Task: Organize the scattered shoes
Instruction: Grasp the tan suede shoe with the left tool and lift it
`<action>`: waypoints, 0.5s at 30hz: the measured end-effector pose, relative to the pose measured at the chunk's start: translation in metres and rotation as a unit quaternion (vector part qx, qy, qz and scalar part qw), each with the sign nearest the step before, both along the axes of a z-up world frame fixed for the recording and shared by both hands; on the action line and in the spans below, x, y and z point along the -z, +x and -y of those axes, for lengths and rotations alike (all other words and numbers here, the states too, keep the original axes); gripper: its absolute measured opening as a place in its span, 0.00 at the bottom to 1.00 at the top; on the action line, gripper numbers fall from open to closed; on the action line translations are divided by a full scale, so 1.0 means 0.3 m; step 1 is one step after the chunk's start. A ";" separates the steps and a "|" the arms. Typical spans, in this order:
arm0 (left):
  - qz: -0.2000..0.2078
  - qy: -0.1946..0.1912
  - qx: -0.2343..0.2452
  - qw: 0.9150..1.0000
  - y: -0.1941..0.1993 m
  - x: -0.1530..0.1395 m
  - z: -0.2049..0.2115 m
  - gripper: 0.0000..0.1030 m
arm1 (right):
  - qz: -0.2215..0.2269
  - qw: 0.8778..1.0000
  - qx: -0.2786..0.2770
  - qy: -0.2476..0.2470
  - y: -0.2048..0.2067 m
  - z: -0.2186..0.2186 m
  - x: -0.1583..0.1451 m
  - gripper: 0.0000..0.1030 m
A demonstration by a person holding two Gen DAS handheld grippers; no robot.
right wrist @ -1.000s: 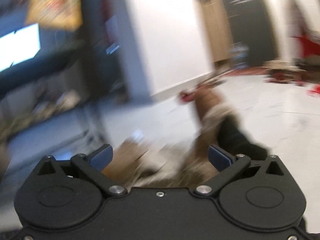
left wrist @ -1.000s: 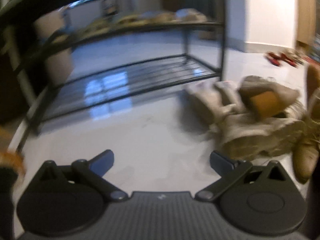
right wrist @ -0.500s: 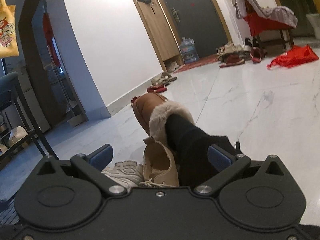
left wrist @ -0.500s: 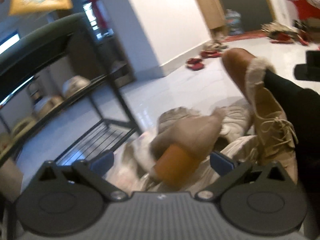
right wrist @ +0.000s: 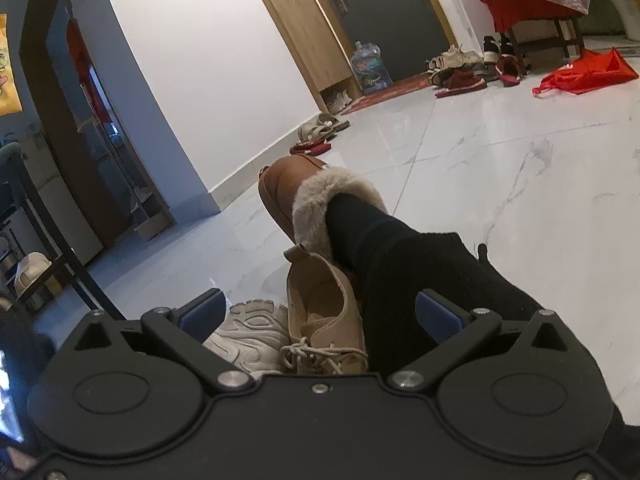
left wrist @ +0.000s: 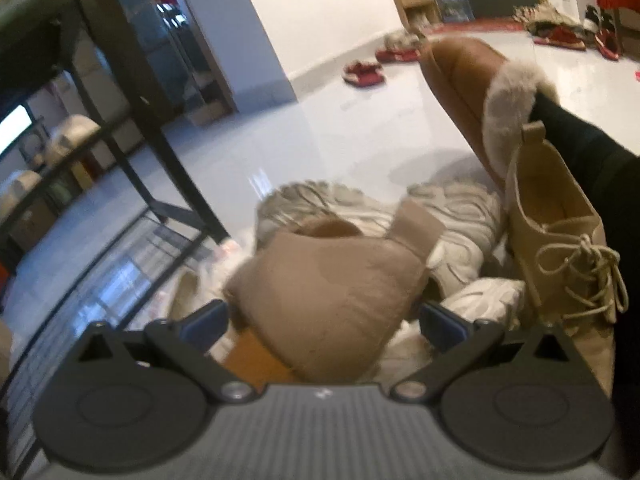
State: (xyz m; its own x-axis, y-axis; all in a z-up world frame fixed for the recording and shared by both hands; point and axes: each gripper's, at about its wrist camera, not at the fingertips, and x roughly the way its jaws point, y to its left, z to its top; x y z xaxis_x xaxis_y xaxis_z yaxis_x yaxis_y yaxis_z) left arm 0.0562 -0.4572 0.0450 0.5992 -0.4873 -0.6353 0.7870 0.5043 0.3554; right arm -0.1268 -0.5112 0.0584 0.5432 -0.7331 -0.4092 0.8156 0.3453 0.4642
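A pile of shoes lies on the white floor beside a black shoe rack (left wrist: 160, 184). A tan ankle boot (left wrist: 332, 280) with an orange sole lies between the open fingers of my left gripper (left wrist: 322, 322), which does not grip it. A beige lace-up shoe (left wrist: 560, 248) stands at the right, and it also shows in the right wrist view (right wrist: 324, 316). White sneakers (left wrist: 452, 216) lie behind the boot. My right gripper (right wrist: 320, 312) is open and empty above a white sneaker (right wrist: 244, 332) and the lace-up shoe.
A person's leg in black (right wrist: 408, 280) wearing a brown fur-lined slipper (right wrist: 288, 188) lies right of the pile. More shoes (right wrist: 460, 68), a water jug (right wrist: 370, 66) and a red bag (right wrist: 584, 72) lie near the far door. Shoes sit on the rack's shelves (left wrist: 72, 136).
My left gripper has swung from the rack to the shoe pile and closed in until the tan boot lies between its fingers. My right gripper's view has steadied over the lace-up shoe.
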 end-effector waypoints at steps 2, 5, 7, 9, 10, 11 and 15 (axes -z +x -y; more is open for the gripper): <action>-0.005 0.007 -0.002 1.000 -0.001 0.002 0.011 0.95 | 0.000 1.000 0.000 0.003 -0.001 0.001 0.000 1.00; 0.003 0.022 -0.022 0.999 0.010 -0.002 0.023 0.71 | 0.000 1.000 -0.002 0.008 0.001 0.002 0.004 1.00; 0.004 0.033 -0.027 0.999 0.018 -0.007 0.027 0.68 | -0.003 1.000 -0.005 0.008 0.004 0.000 0.005 1.00; -0.003 0.029 -0.029 0.999 0.025 -0.017 0.016 0.63 | -0.004 1.000 -0.006 0.009 0.005 -0.002 0.005 1.00; -0.019 0.014 -0.038 0.999 0.041 -0.033 -0.006 0.62 | -0.005 1.000 -0.005 0.008 0.004 -0.004 0.005 1.00; -0.035 -0.001 -0.047 0.998 0.057 -0.048 -0.028 0.60 | -0.005 1.000 -0.005 0.008 0.005 -0.004 0.006 1.00; -0.068 -0.047 -0.063 0.995 0.098 -0.097 -0.106 0.55 | -0.008 1.000 -0.003 0.007 0.009 -0.006 0.009 1.00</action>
State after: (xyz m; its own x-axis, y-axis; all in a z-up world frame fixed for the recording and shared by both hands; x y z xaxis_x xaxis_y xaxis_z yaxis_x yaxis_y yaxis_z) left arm 0.0855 -0.4256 0.0740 0.5713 -0.4751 -0.6693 0.7527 0.6283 0.1965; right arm -0.1242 -0.5095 0.0558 0.5404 -0.7243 -0.4282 0.8214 0.3437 0.4552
